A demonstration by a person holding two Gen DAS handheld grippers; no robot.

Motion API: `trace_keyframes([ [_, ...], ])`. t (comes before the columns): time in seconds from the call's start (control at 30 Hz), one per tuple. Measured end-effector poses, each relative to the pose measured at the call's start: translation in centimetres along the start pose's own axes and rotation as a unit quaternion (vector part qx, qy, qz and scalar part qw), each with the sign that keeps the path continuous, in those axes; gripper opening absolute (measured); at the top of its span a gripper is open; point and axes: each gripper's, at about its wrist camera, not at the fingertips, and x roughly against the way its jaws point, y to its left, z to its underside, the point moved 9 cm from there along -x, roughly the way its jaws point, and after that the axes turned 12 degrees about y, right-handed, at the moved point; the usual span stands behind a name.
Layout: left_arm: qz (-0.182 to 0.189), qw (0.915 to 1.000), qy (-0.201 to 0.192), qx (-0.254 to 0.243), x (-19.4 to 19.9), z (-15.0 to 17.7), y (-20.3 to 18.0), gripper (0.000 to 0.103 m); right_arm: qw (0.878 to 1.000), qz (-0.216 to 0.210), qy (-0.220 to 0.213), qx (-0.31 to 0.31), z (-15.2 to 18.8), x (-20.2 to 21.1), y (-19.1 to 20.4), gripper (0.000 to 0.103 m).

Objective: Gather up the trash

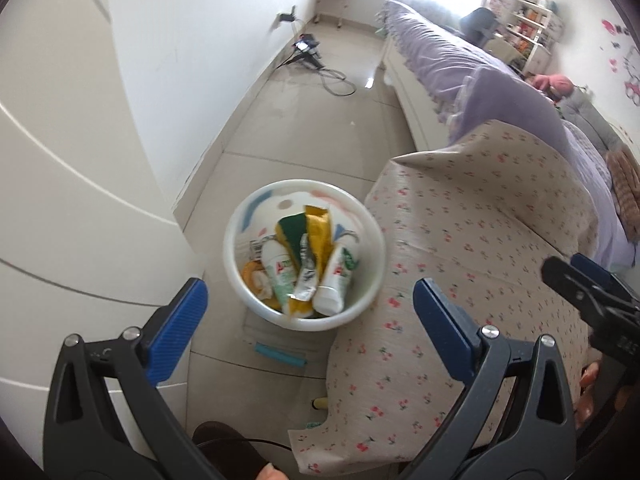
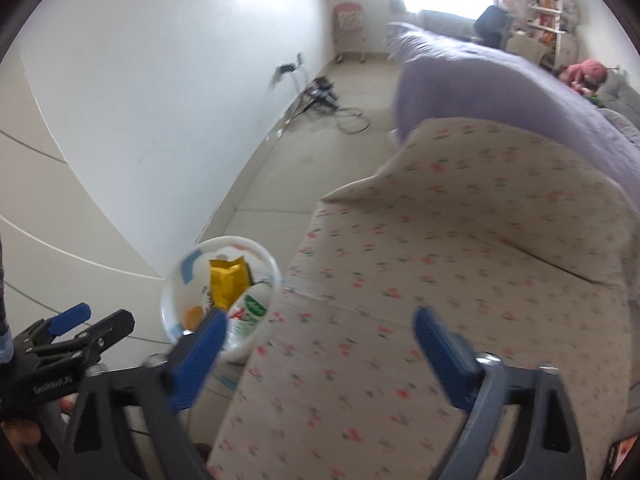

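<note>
A white round bin (image 1: 372,240) stands on the floor beside a table with a floral cloth (image 1: 472,248). It holds trash: two white tubes (image 1: 336,276), a yellow and green wrapper (image 1: 316,228), a silver wrapper and an orange piece. My left gripper (image 1: 310,304) is open and empty above the bin's near rim. My right gripper (image 2: 320,340) is open and empty over the cloth's left edge; the bin (image 2: 176,288) lies at its left finger. The right gripper also shows at the right edge of the left wrist view (image 1: 588,284).
A white wall and cabinet doors (image 1: 80,160) are left of the bin. A teal strip (image 1: 280,354) lies on the tiled floor by the bin. A bed with purple cover (image 1: 460,56) is behind the table. Cables and a charger (image 1: 308,48) lie far along the wall.
</note>
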Motion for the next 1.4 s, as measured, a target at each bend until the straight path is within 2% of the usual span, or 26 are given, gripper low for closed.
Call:
trace_keyframes([
  [0.2,-0.005,0.9998,-0.016,-0.014,1.4,1.9,-1.9,0.102,1.000,0.025,-0.013,-0.010,3.3,3.0,-2.4,0.103],
  [0.33,-0.023,0.9993,-0.021,-0.019,1.8,3.7,-2.8,0.102,0.999,0.039,-0.031,-0.011,5.1,4.3,-3.0,0.103],
  [0.6,-0.046,0.9980,-0.035,-0.026,2.2,5.4,-3.9,0.102,0.996,0.053,-0.060,-0.034,7.5,5.2,-4.3,0.103],
  [0.83,-0.059,0.9969,-0.044,-0.030,2.0,6.1,-4.5,0.102,0.995,0.067,-0.071,-0.032,7.9,5.1,-5.1,0.103],
  [1.4,-0.051,0.9974,-0.039,-0.033,1.6,6.8,-5.2,0.102,0.996,0.048,-0.055,-0.044,8.4,4.3,-5.0,0.103],
])
